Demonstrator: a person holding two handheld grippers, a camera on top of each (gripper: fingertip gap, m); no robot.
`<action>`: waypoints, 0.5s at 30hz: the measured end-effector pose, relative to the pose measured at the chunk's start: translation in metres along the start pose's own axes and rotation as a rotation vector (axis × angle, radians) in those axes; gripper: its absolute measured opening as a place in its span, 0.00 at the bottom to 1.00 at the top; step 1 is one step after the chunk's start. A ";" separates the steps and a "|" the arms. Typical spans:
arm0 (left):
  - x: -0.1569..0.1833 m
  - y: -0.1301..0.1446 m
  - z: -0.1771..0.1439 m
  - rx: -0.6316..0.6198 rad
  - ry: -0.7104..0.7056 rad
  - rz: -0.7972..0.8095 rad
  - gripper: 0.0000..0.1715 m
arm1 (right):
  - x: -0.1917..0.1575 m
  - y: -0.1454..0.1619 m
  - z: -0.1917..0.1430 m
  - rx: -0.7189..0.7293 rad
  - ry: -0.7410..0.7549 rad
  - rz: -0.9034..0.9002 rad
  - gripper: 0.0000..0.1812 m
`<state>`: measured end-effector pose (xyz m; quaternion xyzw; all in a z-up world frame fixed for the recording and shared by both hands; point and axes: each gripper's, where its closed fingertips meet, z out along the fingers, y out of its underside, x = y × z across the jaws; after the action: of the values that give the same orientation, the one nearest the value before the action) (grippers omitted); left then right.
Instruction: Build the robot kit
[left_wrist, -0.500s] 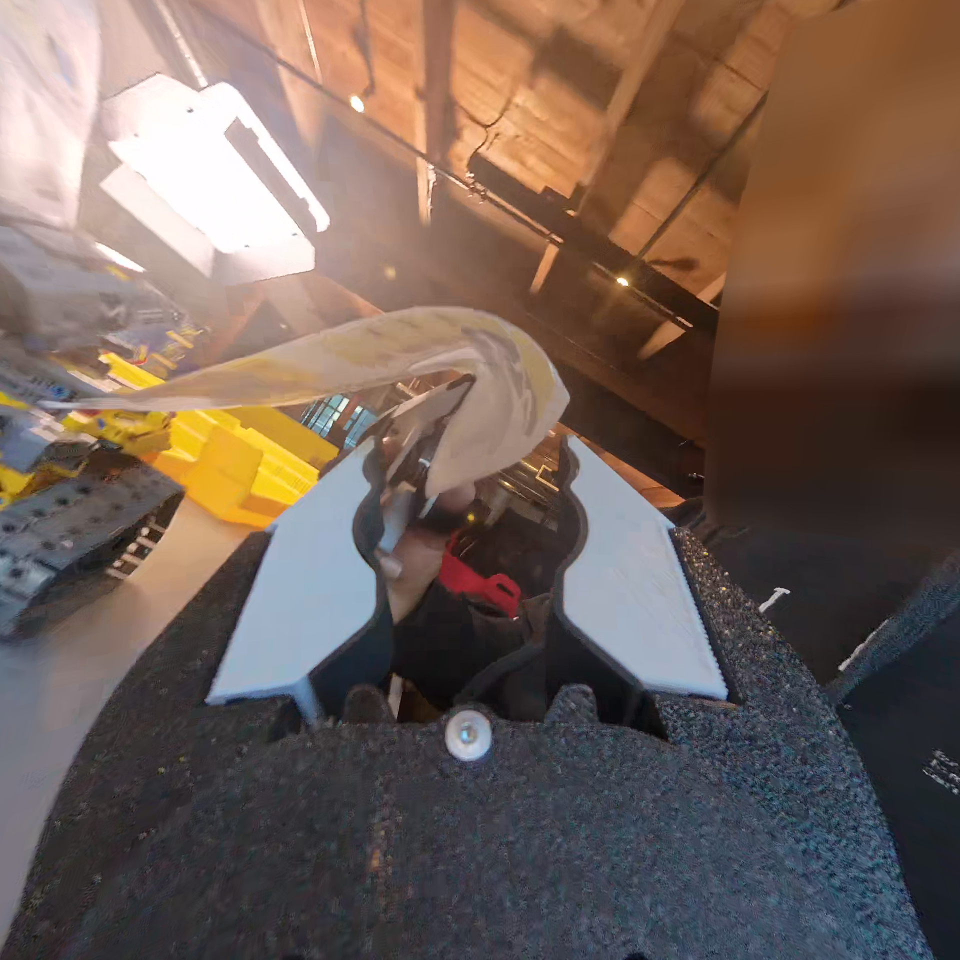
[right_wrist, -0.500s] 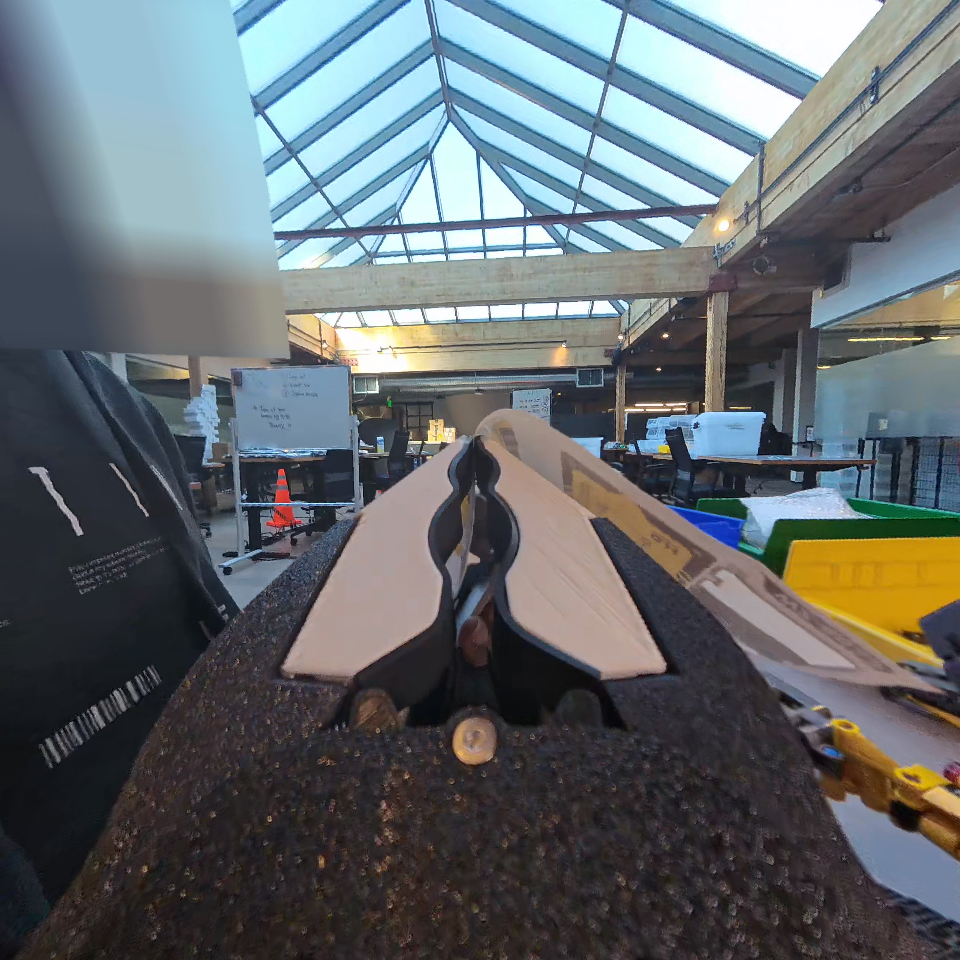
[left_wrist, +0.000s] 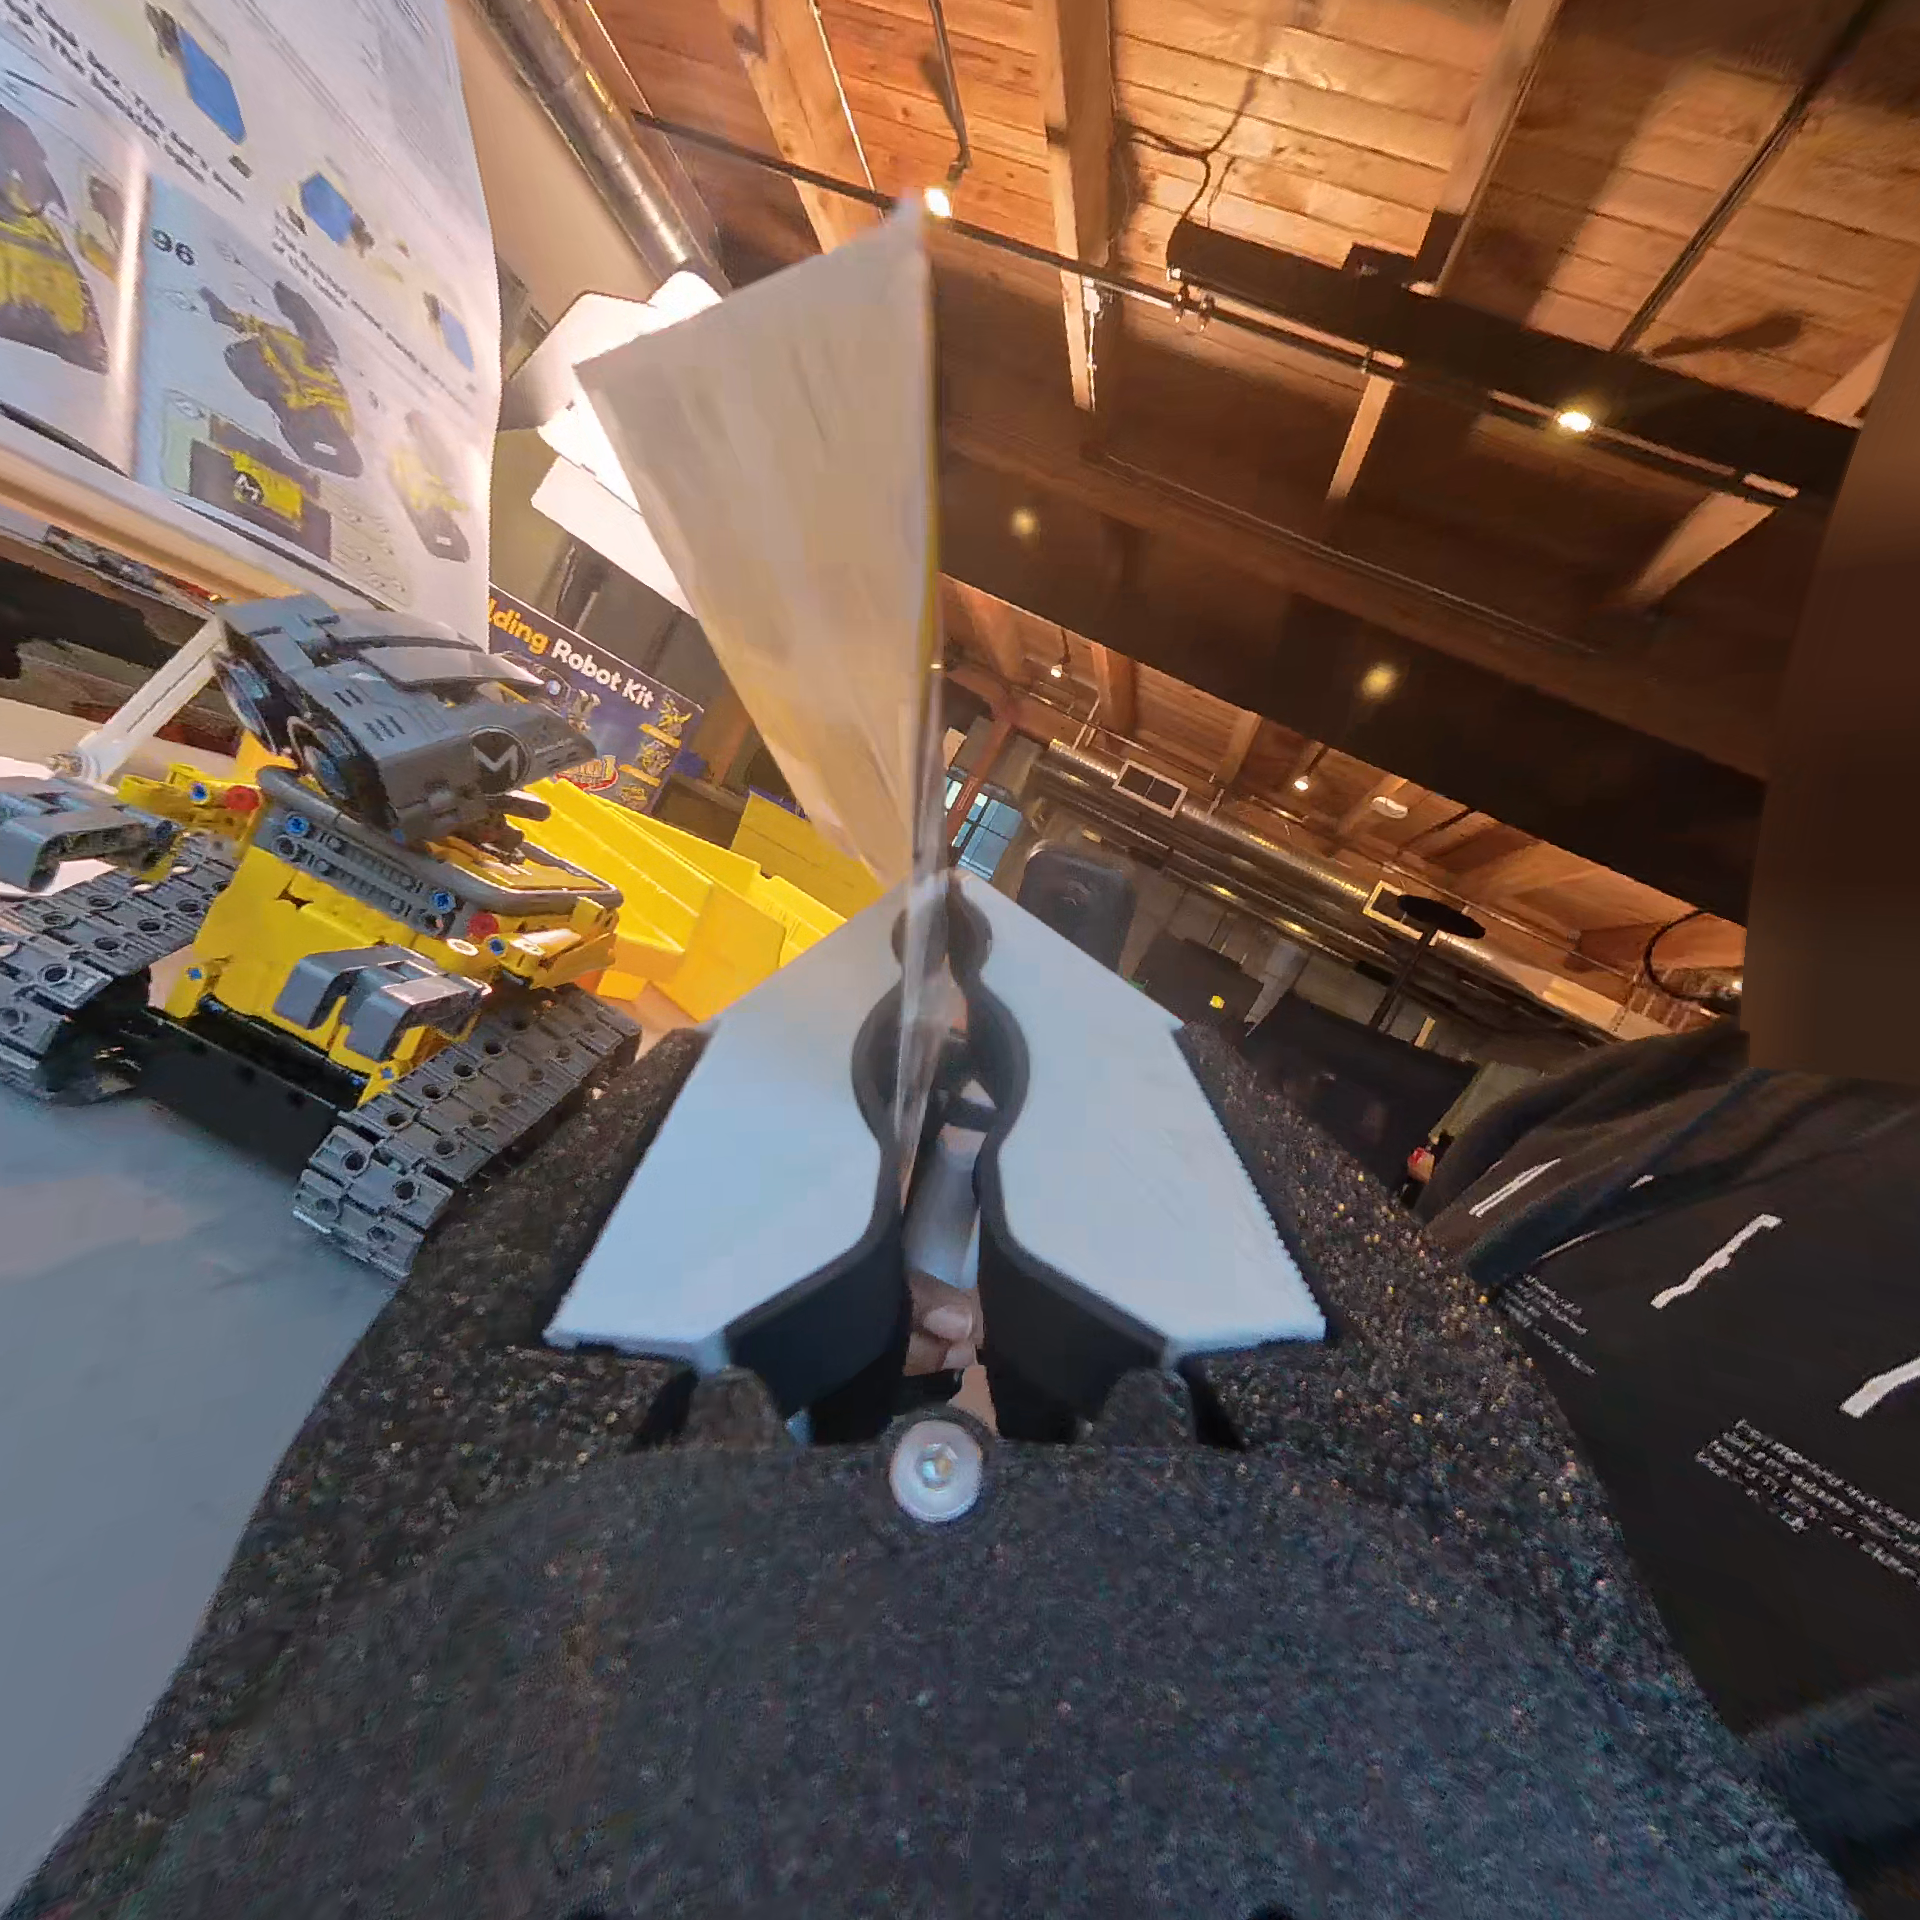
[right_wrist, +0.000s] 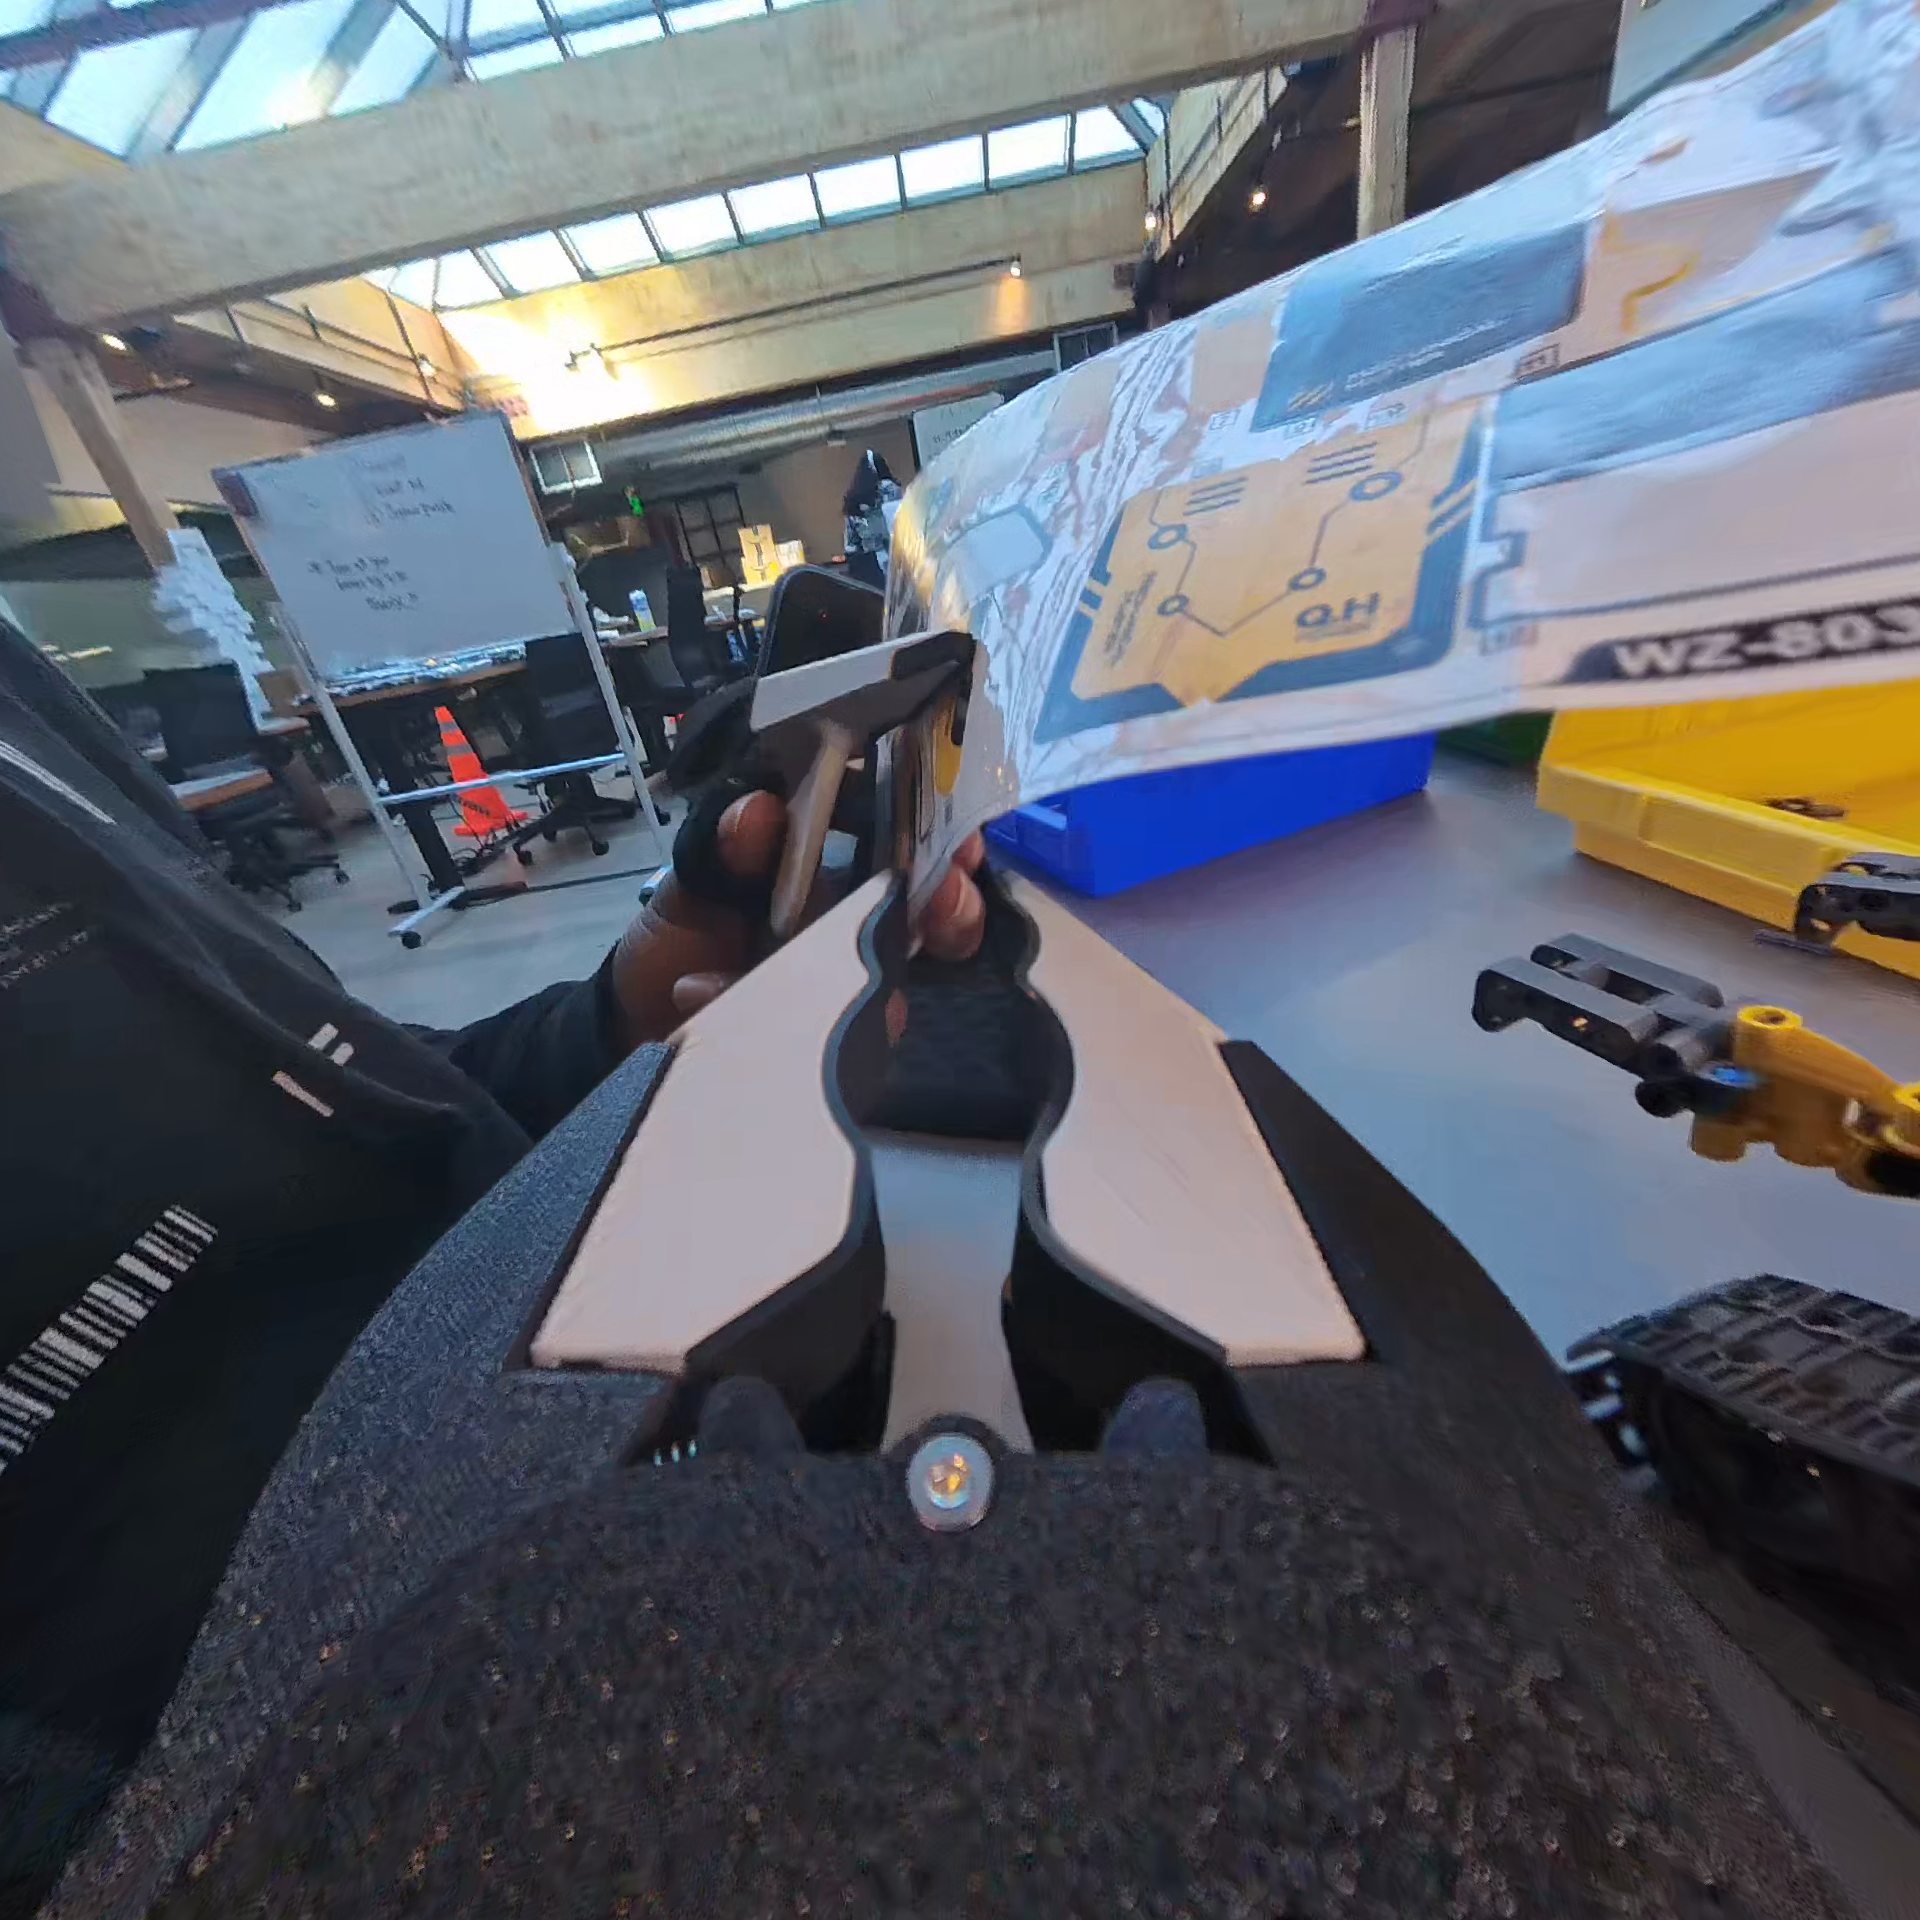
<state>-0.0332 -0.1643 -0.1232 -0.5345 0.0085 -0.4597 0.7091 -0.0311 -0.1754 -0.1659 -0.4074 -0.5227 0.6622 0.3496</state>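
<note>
My left gripper (left_wrist: 932, 891) is shut on a printed sticker sheet (left_wrist: 810, 520), which stands edge-on above its tips. In the right wrist view the sheet (right_wrist: 1299, 520) curves up to the right from the left gripper (right_wrist: 940, 686), held by a person's hand (right_wrist: 717, 894). The sheet's lower corner hangs between the tips of my right gripper (right_wrist: 938, 894), whose jaws stand a little apart. A yellow and grey tracked brick robot (left_wrist: 364, 935) stands on the table to the left of the left gripper.
An open instruction booklet (left_wrist: 260, 260) stands behind the robot, with yellow bins (left_wrist: 707, 894) and a printed box (left_wrist: 613, 717). Right of the right gripper are a yellow brick arm (right_wrist: 1766, 1081), a black track (right_wrist: 1787, 1392), a blue bin (right_wrist: 1195, 810) and a yellow bin (right_wrist: 1714, 800). A person's dark garment (right_wrist: 156, 1091) is at left. My hands' fingertips stand some 4 centimeters from each other.
My left gripper has shut on the sheet, which now stands upright. My right gripper, shut on the sheet before, has opened and tilted down toward the table.
</note>
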 end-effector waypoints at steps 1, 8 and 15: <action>-0.002 -0.002 -0.002 0.002 -0.013 -0.005 0.00 | 0.001 -0.002 -0.006 -0.002 0.012 -0.001 0.08; -0.013 0.001 -0.001 -0.022 -0.088 -0.070 0.00 | 0.007 -0.032 -0.035 -0.028 0.234 -0.339 0.08; -0.007 0.010 0.007 -0.053 -0.064 -0.146 0.00 | 0.007 -0.020 -0.013 -0.225 0.286 -0.738 0.29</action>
<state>-0.0275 -0.1541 -0.1313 -0.5669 -0.0410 -0.4923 0.6592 -0.0212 -0.1597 -0.1493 -0.3163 -0.6491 0.3676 0.5861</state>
